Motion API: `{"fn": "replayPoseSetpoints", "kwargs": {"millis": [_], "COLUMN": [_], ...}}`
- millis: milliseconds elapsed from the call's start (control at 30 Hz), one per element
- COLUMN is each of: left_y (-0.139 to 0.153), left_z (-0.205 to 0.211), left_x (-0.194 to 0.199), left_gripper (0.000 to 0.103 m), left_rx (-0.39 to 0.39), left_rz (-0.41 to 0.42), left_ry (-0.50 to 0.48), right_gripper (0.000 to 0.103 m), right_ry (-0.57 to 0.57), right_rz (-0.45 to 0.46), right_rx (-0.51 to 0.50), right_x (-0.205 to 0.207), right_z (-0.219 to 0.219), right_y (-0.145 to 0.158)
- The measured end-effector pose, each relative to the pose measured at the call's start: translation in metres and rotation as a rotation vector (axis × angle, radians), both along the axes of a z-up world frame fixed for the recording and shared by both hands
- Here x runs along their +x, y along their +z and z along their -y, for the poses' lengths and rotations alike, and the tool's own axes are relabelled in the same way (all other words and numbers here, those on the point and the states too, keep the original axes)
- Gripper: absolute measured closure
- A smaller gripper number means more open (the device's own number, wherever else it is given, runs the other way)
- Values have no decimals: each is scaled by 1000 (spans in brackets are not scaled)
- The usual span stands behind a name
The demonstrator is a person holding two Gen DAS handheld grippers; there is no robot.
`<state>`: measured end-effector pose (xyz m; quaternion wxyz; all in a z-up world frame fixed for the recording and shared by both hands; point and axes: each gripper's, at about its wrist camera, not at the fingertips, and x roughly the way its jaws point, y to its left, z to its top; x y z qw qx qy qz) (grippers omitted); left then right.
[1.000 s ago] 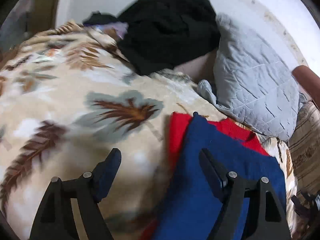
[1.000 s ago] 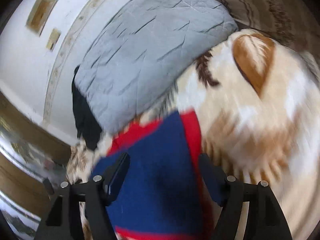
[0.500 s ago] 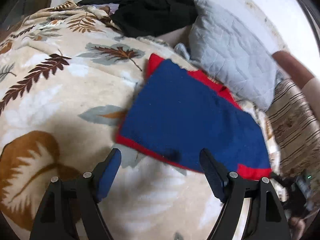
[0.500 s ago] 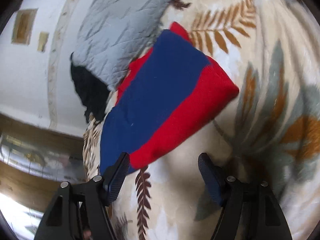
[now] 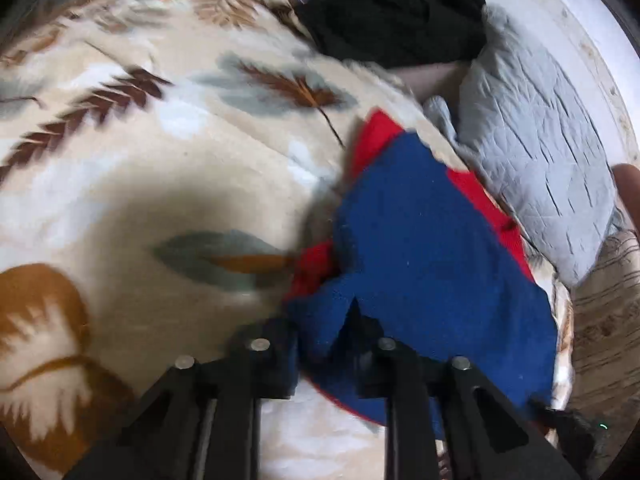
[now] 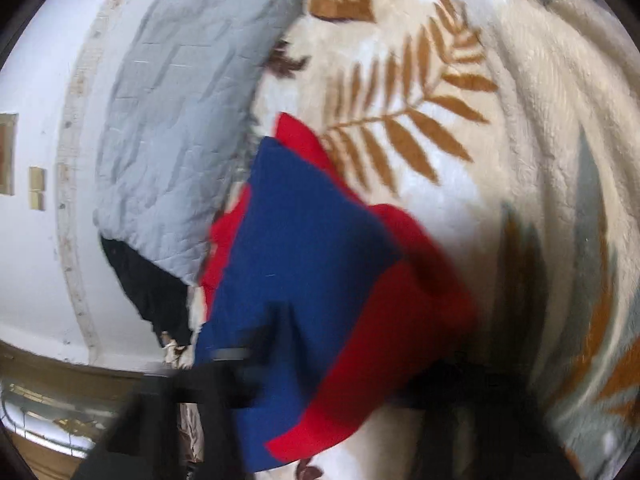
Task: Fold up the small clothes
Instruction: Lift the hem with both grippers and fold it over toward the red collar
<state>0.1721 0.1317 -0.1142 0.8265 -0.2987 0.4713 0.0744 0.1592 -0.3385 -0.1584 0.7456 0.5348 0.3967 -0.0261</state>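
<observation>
Left wrist view: the left gripper [image 5: 332, 356] sits at the bottom centre of the frame, and its fingers [image 5: 276, 360] are closing on the near edge of the blue and red garment [image 5: 420, 248]. A raised ridge of blue cloth stands between them, so they look to be pinching that edge. The garment lies on the leaf-patterned blanket [image 5: 168, 168] of the bed, in the centre right of the frame, just below the grey quilted pillow [image 5: 532, 160]. A black garment [image 5: 392, 12] is heaped at the top. To do this step well, I judge the pinch should catch both the blue layer and the red one under it, but not the soft blanket pile.

Right wrist view: the right gripper [image 6: 320, 364] is blurred at the lower centre. Its fingers [image 6: 244, 364] are closing too, with the garment's lower edge between them; whether the pads press firmly I cannot tell through the blur. The garment spreads from the frame's centre to the bottom, blue on the left, red on the right, with the pillow at upper left and the blanket at right. Both pinches should be secure before lifting, and the edge should be kept taut and level between the two hands so that the fold lands square.
</observation>
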Motion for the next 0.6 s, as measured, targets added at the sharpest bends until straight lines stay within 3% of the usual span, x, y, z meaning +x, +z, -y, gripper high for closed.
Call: {"fn": "replayPoseSetpoints", "kwargs": {"millis": [67,133,300,367,433,500,533,567,600], "left_y": [11,36,96,104,97,64,38,23,13], "left_z": [1,3,13,11,10,7,4,-1,-12], "left_x": [4,-2,-45,-67,-97,-130,-142,-146,-156], "left_gripper": [88,88,89,89,87,79,78,75,75], "left_rx": [11,34,67,63,94,114,121,118,64], "left_rz": [6,67,183,189,168,83,9,-41,-21], "left_ry": [-16,-34,-75,-83,-106,-103,-122,-126,-122], "right_gripper": [89,91,93,93,93,90,88,80,73], "right_ry": [49,79,132,143,162,204,225,243,254], "right_rz": [-7,-3,121,147,150,112,80,43,-5], "right_rx": [-32,-51,-167,-181,-185,-189,-186,-186,-192], "right_x": [9,11,-3,-23,-54,-79,-95,-112,-129], "right_z": [1,2,2,4,6,4,5,6,10], "right_y": [-2,6,70,87,91,80,66,46,26]}}
